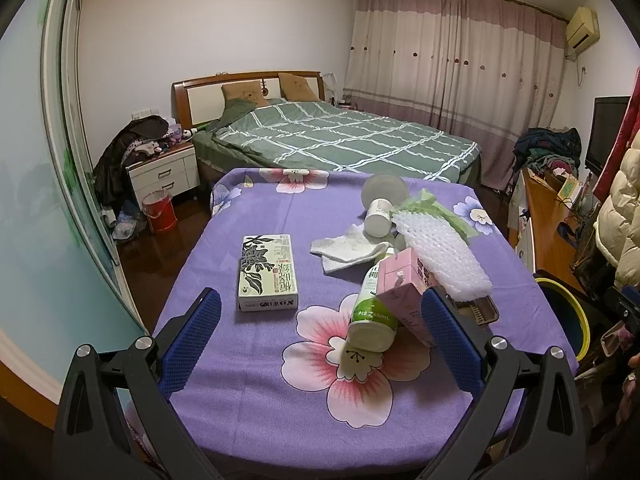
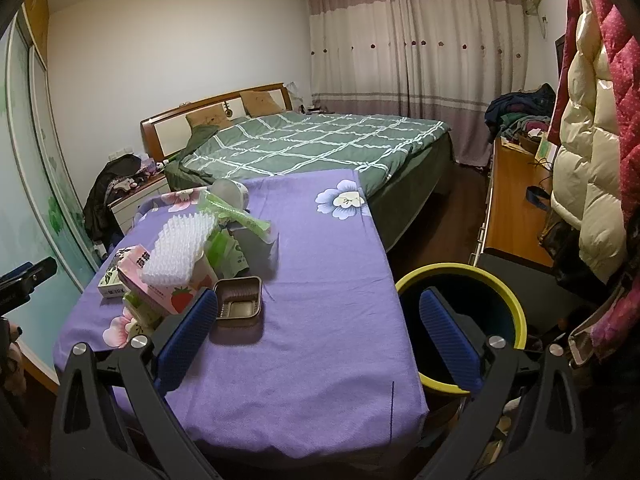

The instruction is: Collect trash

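1. The left gripper [image 1: 320,328] is held spread wide above the near part of a table covered with a purple flowered cloth [image 1: 256,392]; nothing is pinched between its blue pads [image 1: 196,336].
2. Between those pads, toward the right one, a green-and-white bottle [image 1: 372,316] is seen lying on its side, with a pink carton [image 1: 404,292] leaning against it just beside the right pad.
3. A white ridged foam sheet [image 1: 440,256] rests on the carton, and a dark plastic tray [image 1: 480,308] lies just behind the right pad.
4. Farther off, a white cloth [image 1: 348,252] and a white tipped cup [image 1: 378,216] are found; a tissue box [image 1: 266,272] lies to the left, apart from the pile.
5. The right gripper [image 2: 320,328] is likewise spread and empty, held over the table's near right edge.
6. The tray [image 2: 240,306] lies just beside its left pad, with the pile to the far left.
7. A yellow-rimmed bin [image 2: 460,280] stands right of the table, behind the right pad.
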Demonstrator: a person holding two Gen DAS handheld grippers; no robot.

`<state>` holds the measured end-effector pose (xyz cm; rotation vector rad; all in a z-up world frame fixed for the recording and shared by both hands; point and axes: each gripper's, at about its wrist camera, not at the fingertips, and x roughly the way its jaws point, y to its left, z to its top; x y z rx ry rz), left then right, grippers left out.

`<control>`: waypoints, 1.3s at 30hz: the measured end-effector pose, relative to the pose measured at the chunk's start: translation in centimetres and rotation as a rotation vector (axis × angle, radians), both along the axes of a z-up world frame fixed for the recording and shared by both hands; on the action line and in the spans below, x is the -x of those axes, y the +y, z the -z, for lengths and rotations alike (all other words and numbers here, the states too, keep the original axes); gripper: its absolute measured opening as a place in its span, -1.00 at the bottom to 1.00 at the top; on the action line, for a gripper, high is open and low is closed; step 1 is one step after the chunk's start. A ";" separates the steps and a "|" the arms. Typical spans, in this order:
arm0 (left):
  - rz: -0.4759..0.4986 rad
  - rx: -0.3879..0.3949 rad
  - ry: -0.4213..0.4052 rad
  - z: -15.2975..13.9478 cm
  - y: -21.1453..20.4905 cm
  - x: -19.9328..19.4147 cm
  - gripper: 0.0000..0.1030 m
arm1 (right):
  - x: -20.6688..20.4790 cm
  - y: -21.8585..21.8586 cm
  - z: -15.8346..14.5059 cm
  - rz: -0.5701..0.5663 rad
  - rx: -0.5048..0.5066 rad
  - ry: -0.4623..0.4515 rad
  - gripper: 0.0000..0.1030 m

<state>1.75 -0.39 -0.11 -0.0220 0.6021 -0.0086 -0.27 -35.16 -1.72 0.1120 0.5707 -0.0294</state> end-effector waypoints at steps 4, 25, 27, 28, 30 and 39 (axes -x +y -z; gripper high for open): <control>0.004 0.004 0.011 0.4 -0.1 -0.3 0.91 | -0.3 0.0 0.2 -0.005 -0.001 0.011 0.87; 0.006 0.011 0.028 1.1 0.1 -1.4 0.91 | -1.2 0.2 0.5 -0.009 -0.001 0.025 0.87; 0.005 0.011 0.029 1.3 0.1 -1.5 0.91 | -1.2 0.2 0.4 -0.010 -0.002 0.025 0.87; 0.006 0.012 0.029 1.2 0.2 -1.4 0.91 | -1.2 0.2 0.5 -0.009 -0.002 0.025 0.87; 0.006 0.011 0.030 1.2 0.1 -1.5 0.91 | -1.2 0.2 0.5 -0.009 -0.002 0.025 0.87; 0.014 0.008 0.039 1.6 -0.2 -2.4 0.91 | -2.0 0.1 0.8 -0.012 -0.006 0.040 0.87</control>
